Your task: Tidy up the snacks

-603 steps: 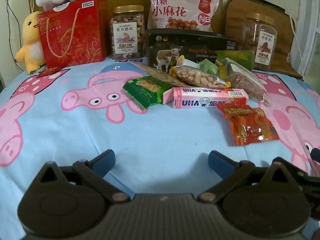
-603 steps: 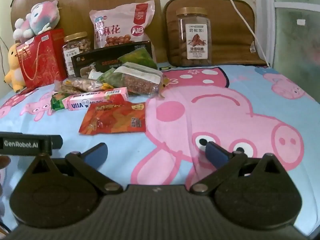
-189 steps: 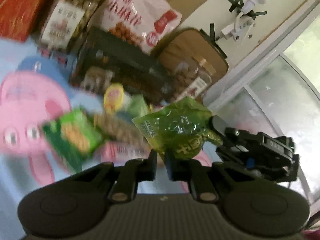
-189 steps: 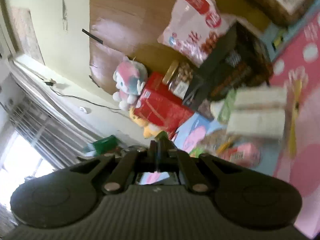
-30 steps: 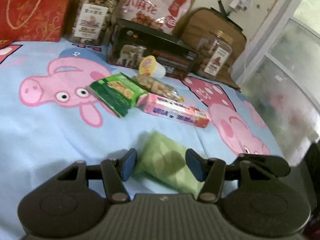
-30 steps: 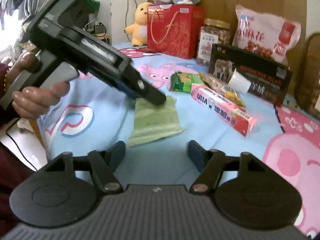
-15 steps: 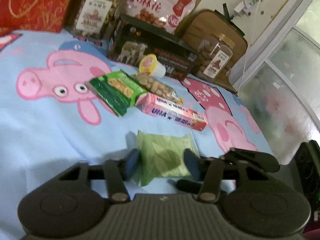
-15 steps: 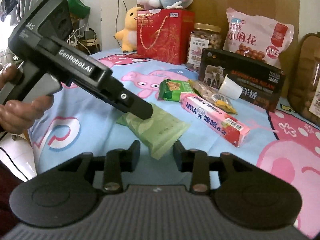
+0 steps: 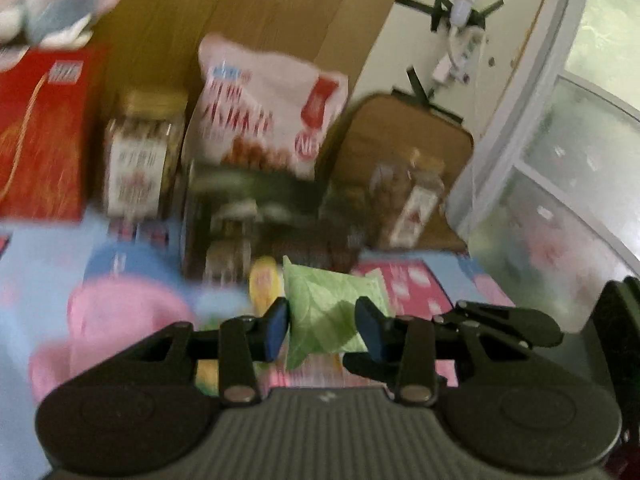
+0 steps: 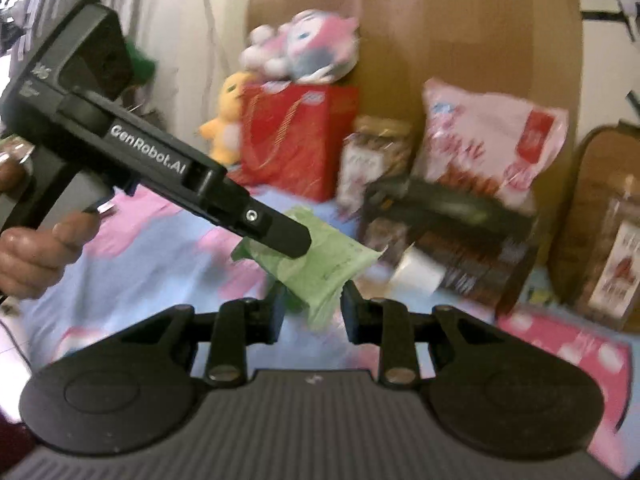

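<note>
Left tongs: closed on the green snack packet, blue pads pressing its two sides.
Right tongs: gripping the same green snack packet by its near edge, fingers drawn in on either side.
Green snack packet: held aloft between both tools, clear of the pig-print bedsheet; left tool's black body reaching in from the left in the right wrist view, person's hand on its handle.
Backdrop: red gift bag, nut jar, pink-and-white snack bag, dark box and second jar lined along the wooden headboard; plush toys on top of the gift bag.
Sharpness: heavy motion blur, labels unreadable.
</note>
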Tool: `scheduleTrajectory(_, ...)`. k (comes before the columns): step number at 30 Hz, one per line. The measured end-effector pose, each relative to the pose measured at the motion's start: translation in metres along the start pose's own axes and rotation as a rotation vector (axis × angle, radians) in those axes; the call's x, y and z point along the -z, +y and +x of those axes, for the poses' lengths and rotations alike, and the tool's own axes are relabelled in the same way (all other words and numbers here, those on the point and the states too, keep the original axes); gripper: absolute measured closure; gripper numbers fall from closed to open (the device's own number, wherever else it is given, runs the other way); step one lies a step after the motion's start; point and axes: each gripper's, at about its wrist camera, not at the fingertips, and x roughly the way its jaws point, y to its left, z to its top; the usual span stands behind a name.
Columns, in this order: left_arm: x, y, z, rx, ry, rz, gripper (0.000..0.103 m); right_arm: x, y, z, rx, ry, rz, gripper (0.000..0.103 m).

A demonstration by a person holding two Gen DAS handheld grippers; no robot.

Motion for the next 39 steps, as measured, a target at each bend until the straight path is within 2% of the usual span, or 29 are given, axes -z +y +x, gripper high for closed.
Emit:
scheduleTrajectory(6,-0.058,0.007,0.065,-0.043,-0.016,-0.01,0.066,-0.033,-0.056,0.051,0.091,-0.002,0.093,0.07)
scheduleTrajectory(8,-0.067,0.009,0.087,-0.085,-0.019,-0.005,0.057,-0.038,-0.073,0.069,0.149,0.006,0.123,0.069)
scheduleTrajectory(10,-0.069,0.014,0.101,-0.14,0.001,-0.017,0.055,-0.039,-0.086,0.083,0.262,0.007,0.122,0.055)
scheduleTrajectory(12,-0.063,0.024,0.096,-0.089,0.008,-0.063,0.055,-0.037,-0.095,0.084,0.325,0.013,0.147,0.055)
scheduleTrajectory(16,-0.034,0.038,0.063,-0.03,-0.001,-0.077,0.055,-0.017,-0.102,0.05,0.211,-0.045,0.269,0.055)
scheduleTrajectory(20,-0.001,0.049,0.039,-0.035,0.037,-0.117,0.055,0.012,-0.084,0.035,0.003,0.051,0.338,0.055)
scheduleTrajectory(23,0.017,0.052,0.029,-0.043,0.053,-0.139,0.054,0.023,-0.06,0.038,-0.096,0.116,0.305,0.051)
scheduleTrajectory(26,0.03,0.053,0.022,-0.044,0.061,-0.163,0.052,0.025,-0.033,0.048,-0.093,0.161,0.194,0.04)
scheduleTrajectory(27,0.033,0.054,0.019,-0.047,0.063,-0.168,0.052,0.025,-0.031,0.052,-0.075,0.164,0.176,0.033)
scheduleTrajectory(28,0.036,0.054,0.018,-0.051,0.065,-0.174,0.052,0.024,-0.03,0.056,-0.072,0.167,0.178,0.028)
scheduleTrajectory(32,0.046,0.053,0.007,-0.052,0.064,-0.199,0.052,0.022,-0.052,0.07,-0.083,0.198,0.29,0.025)
scheduleTrajectory(35,0.055,0.05,-0.002,-0.059,0.064,-0.192,0.052,0.023,-0.068,0.08,-0.118,0.217,0.372,0.03)
scheduleTrajectory(36,0.058,0.05,-0.005,-0.062,0.062,-0.191,0.052,0.023,-0.07,0.079,-0.115,0.217,0.383,0.044)
scheduleTrajectory(39,0.065,0.05,-0.013,-0.068,0.056,-0.194,0.052,0.02,-0.068,0.072,-0.098,0.235,0.408,0.06)
